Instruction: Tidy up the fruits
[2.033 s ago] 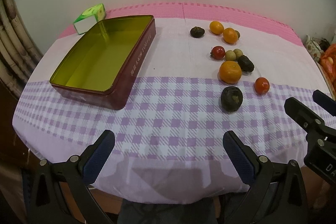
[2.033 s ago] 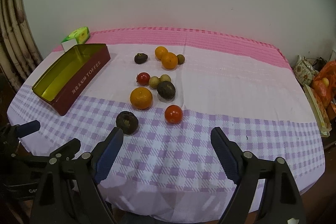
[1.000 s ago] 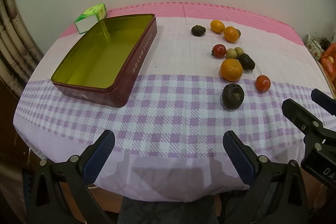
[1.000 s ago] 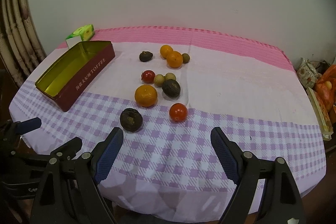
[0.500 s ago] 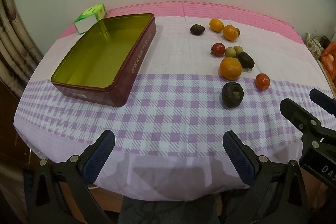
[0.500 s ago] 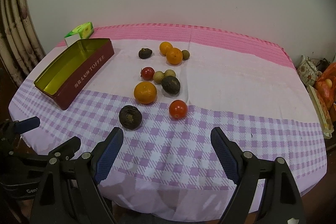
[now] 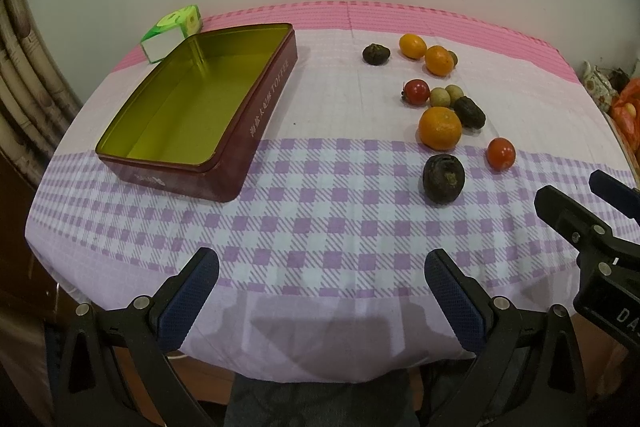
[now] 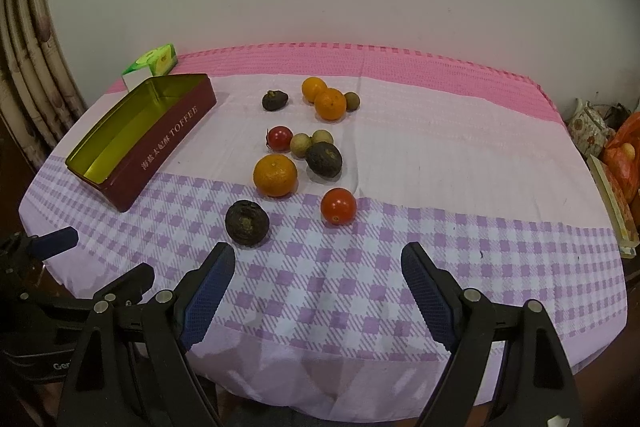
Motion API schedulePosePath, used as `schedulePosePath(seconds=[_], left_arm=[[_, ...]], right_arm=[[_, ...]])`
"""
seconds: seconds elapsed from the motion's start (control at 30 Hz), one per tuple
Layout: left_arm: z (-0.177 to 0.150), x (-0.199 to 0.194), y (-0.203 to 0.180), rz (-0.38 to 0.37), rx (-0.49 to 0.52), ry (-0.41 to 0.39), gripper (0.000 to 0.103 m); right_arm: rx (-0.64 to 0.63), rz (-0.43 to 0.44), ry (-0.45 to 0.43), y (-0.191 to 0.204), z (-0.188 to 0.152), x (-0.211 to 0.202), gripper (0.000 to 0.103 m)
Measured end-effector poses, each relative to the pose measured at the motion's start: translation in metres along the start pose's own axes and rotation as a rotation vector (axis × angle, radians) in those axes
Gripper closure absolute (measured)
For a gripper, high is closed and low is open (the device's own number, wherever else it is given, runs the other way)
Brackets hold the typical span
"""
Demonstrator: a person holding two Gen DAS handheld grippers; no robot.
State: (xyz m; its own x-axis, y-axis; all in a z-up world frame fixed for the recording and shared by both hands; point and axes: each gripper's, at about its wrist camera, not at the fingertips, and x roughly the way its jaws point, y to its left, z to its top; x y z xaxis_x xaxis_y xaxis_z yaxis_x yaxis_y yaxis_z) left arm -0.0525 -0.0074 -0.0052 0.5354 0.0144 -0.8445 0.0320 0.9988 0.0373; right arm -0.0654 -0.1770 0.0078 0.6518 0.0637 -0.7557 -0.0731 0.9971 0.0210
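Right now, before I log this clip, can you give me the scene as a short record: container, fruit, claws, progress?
container: dark red rectangular toffee tin, lid off, gold inside, nothing in it
fruit: all loose on the checked pink and purple tablecloth, right of the tin; nearest are a dark wrinkled round fruit and a small red tomato
left claw: open, holding nothing
right claw: open, holding nothing
progress: no fruit in the tin yet

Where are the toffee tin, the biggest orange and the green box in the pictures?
toffee tin (image 7: pixel 276 99): left wrist view, on its dark red side wall with the lettering.
biggest orange (image 8: pixel 275 175): right wrist view, on the middle of its peel.
green box (image 8: pixel 154 63): right wrist view, on its top face.
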Motion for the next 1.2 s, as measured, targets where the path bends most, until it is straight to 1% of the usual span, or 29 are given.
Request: schedulePosePath(seconds=[0.07,0.13,0.23,0.27,0.3,0.37,0.47,0.53,0.6,0.67,0.7,0.73,0.9,1.03,1.2], left_arm=[[0.0,0.0,0.0,-0.001,-0.003,-0.006,0.002],[-0.002,0.001,0.001,-0.005,-0.002,-0.018,0.005],[-0.004,0.005,0.003,-0.012,-0.004,-0.012,0.007],[-0.004,0.007,0.002,-0.014,-0.005,-0.01,0.009],[-0.004,0.009,0.003,-0.018,-0.007,-0.005,0.011],[-0.003,0.012,0.002,-0.023,-0.006,0.005,0.015],[-0.002,0.017,0.001,-0.034,-0.003,0.017,0.017],[-0.001,0.02,0.0,-0.04,0.002,0.02,0.02],[0.003,0.024,-0.004,-0.045,0.016,0.024,0.024],[0.006,0.027,-0.008,-0.05,0.027,0.03,0.028],[0.008,0.029,-0.011,-0.058,0.036,0.032,0.029],[0.009,0.031,-0.014,-0.064,0.044,0.033,0.032],[0.015,0.036,-0.028,-0.098,0.078,0.034,0.033],[0.021,0.042,-0.034,-0.13,0.065,0.048,0.034],[0.027,0.049,-0.044,-0.144,0.075,0.043,0.034]], right_arm=[[0.001,0.0,0.006,-0.001,0.0,0.003,0.021],[0.004,-0.003,0.012,-0.002,0.0,0.005,0.021],[0.009,-0.012,0.017,-0.005,0.0,0.008,0.022],[0.011,-0.014,0.019,-0.006,0.0,0.009,0.024],[0.014,-0.016,0.023,-0.008,-0.001,0.011,0.029],[0.024,-0.012,0.038,-0.011,-0.001,0.016,0.03],[0.021,-0.014,0.05,-0.013,0.001,0.022,0.034],[0.015,-0.005,0.06,-0.014,0.003,0.028,0.041],[0.012,0.004,0.068,-0.014,0.006,0.033,0.043],[0.003,0.008,0.082,-0.014,0.008,0.041,0.049],[-0.003,0.009,0.089,-0.013,0.009,0.045,0.054],[-0.009,0.011,0.096,-0.013,0.011,0.049,0.055],[-0.022,0.03,0.13,-0.015,0.017,0.065,0.062],[-0.03,0.041,0.16,-0.017,0.022,0.078,0.07],[-0.04,0.052,0.177,-0.018,0.028,0.089,0.072]])
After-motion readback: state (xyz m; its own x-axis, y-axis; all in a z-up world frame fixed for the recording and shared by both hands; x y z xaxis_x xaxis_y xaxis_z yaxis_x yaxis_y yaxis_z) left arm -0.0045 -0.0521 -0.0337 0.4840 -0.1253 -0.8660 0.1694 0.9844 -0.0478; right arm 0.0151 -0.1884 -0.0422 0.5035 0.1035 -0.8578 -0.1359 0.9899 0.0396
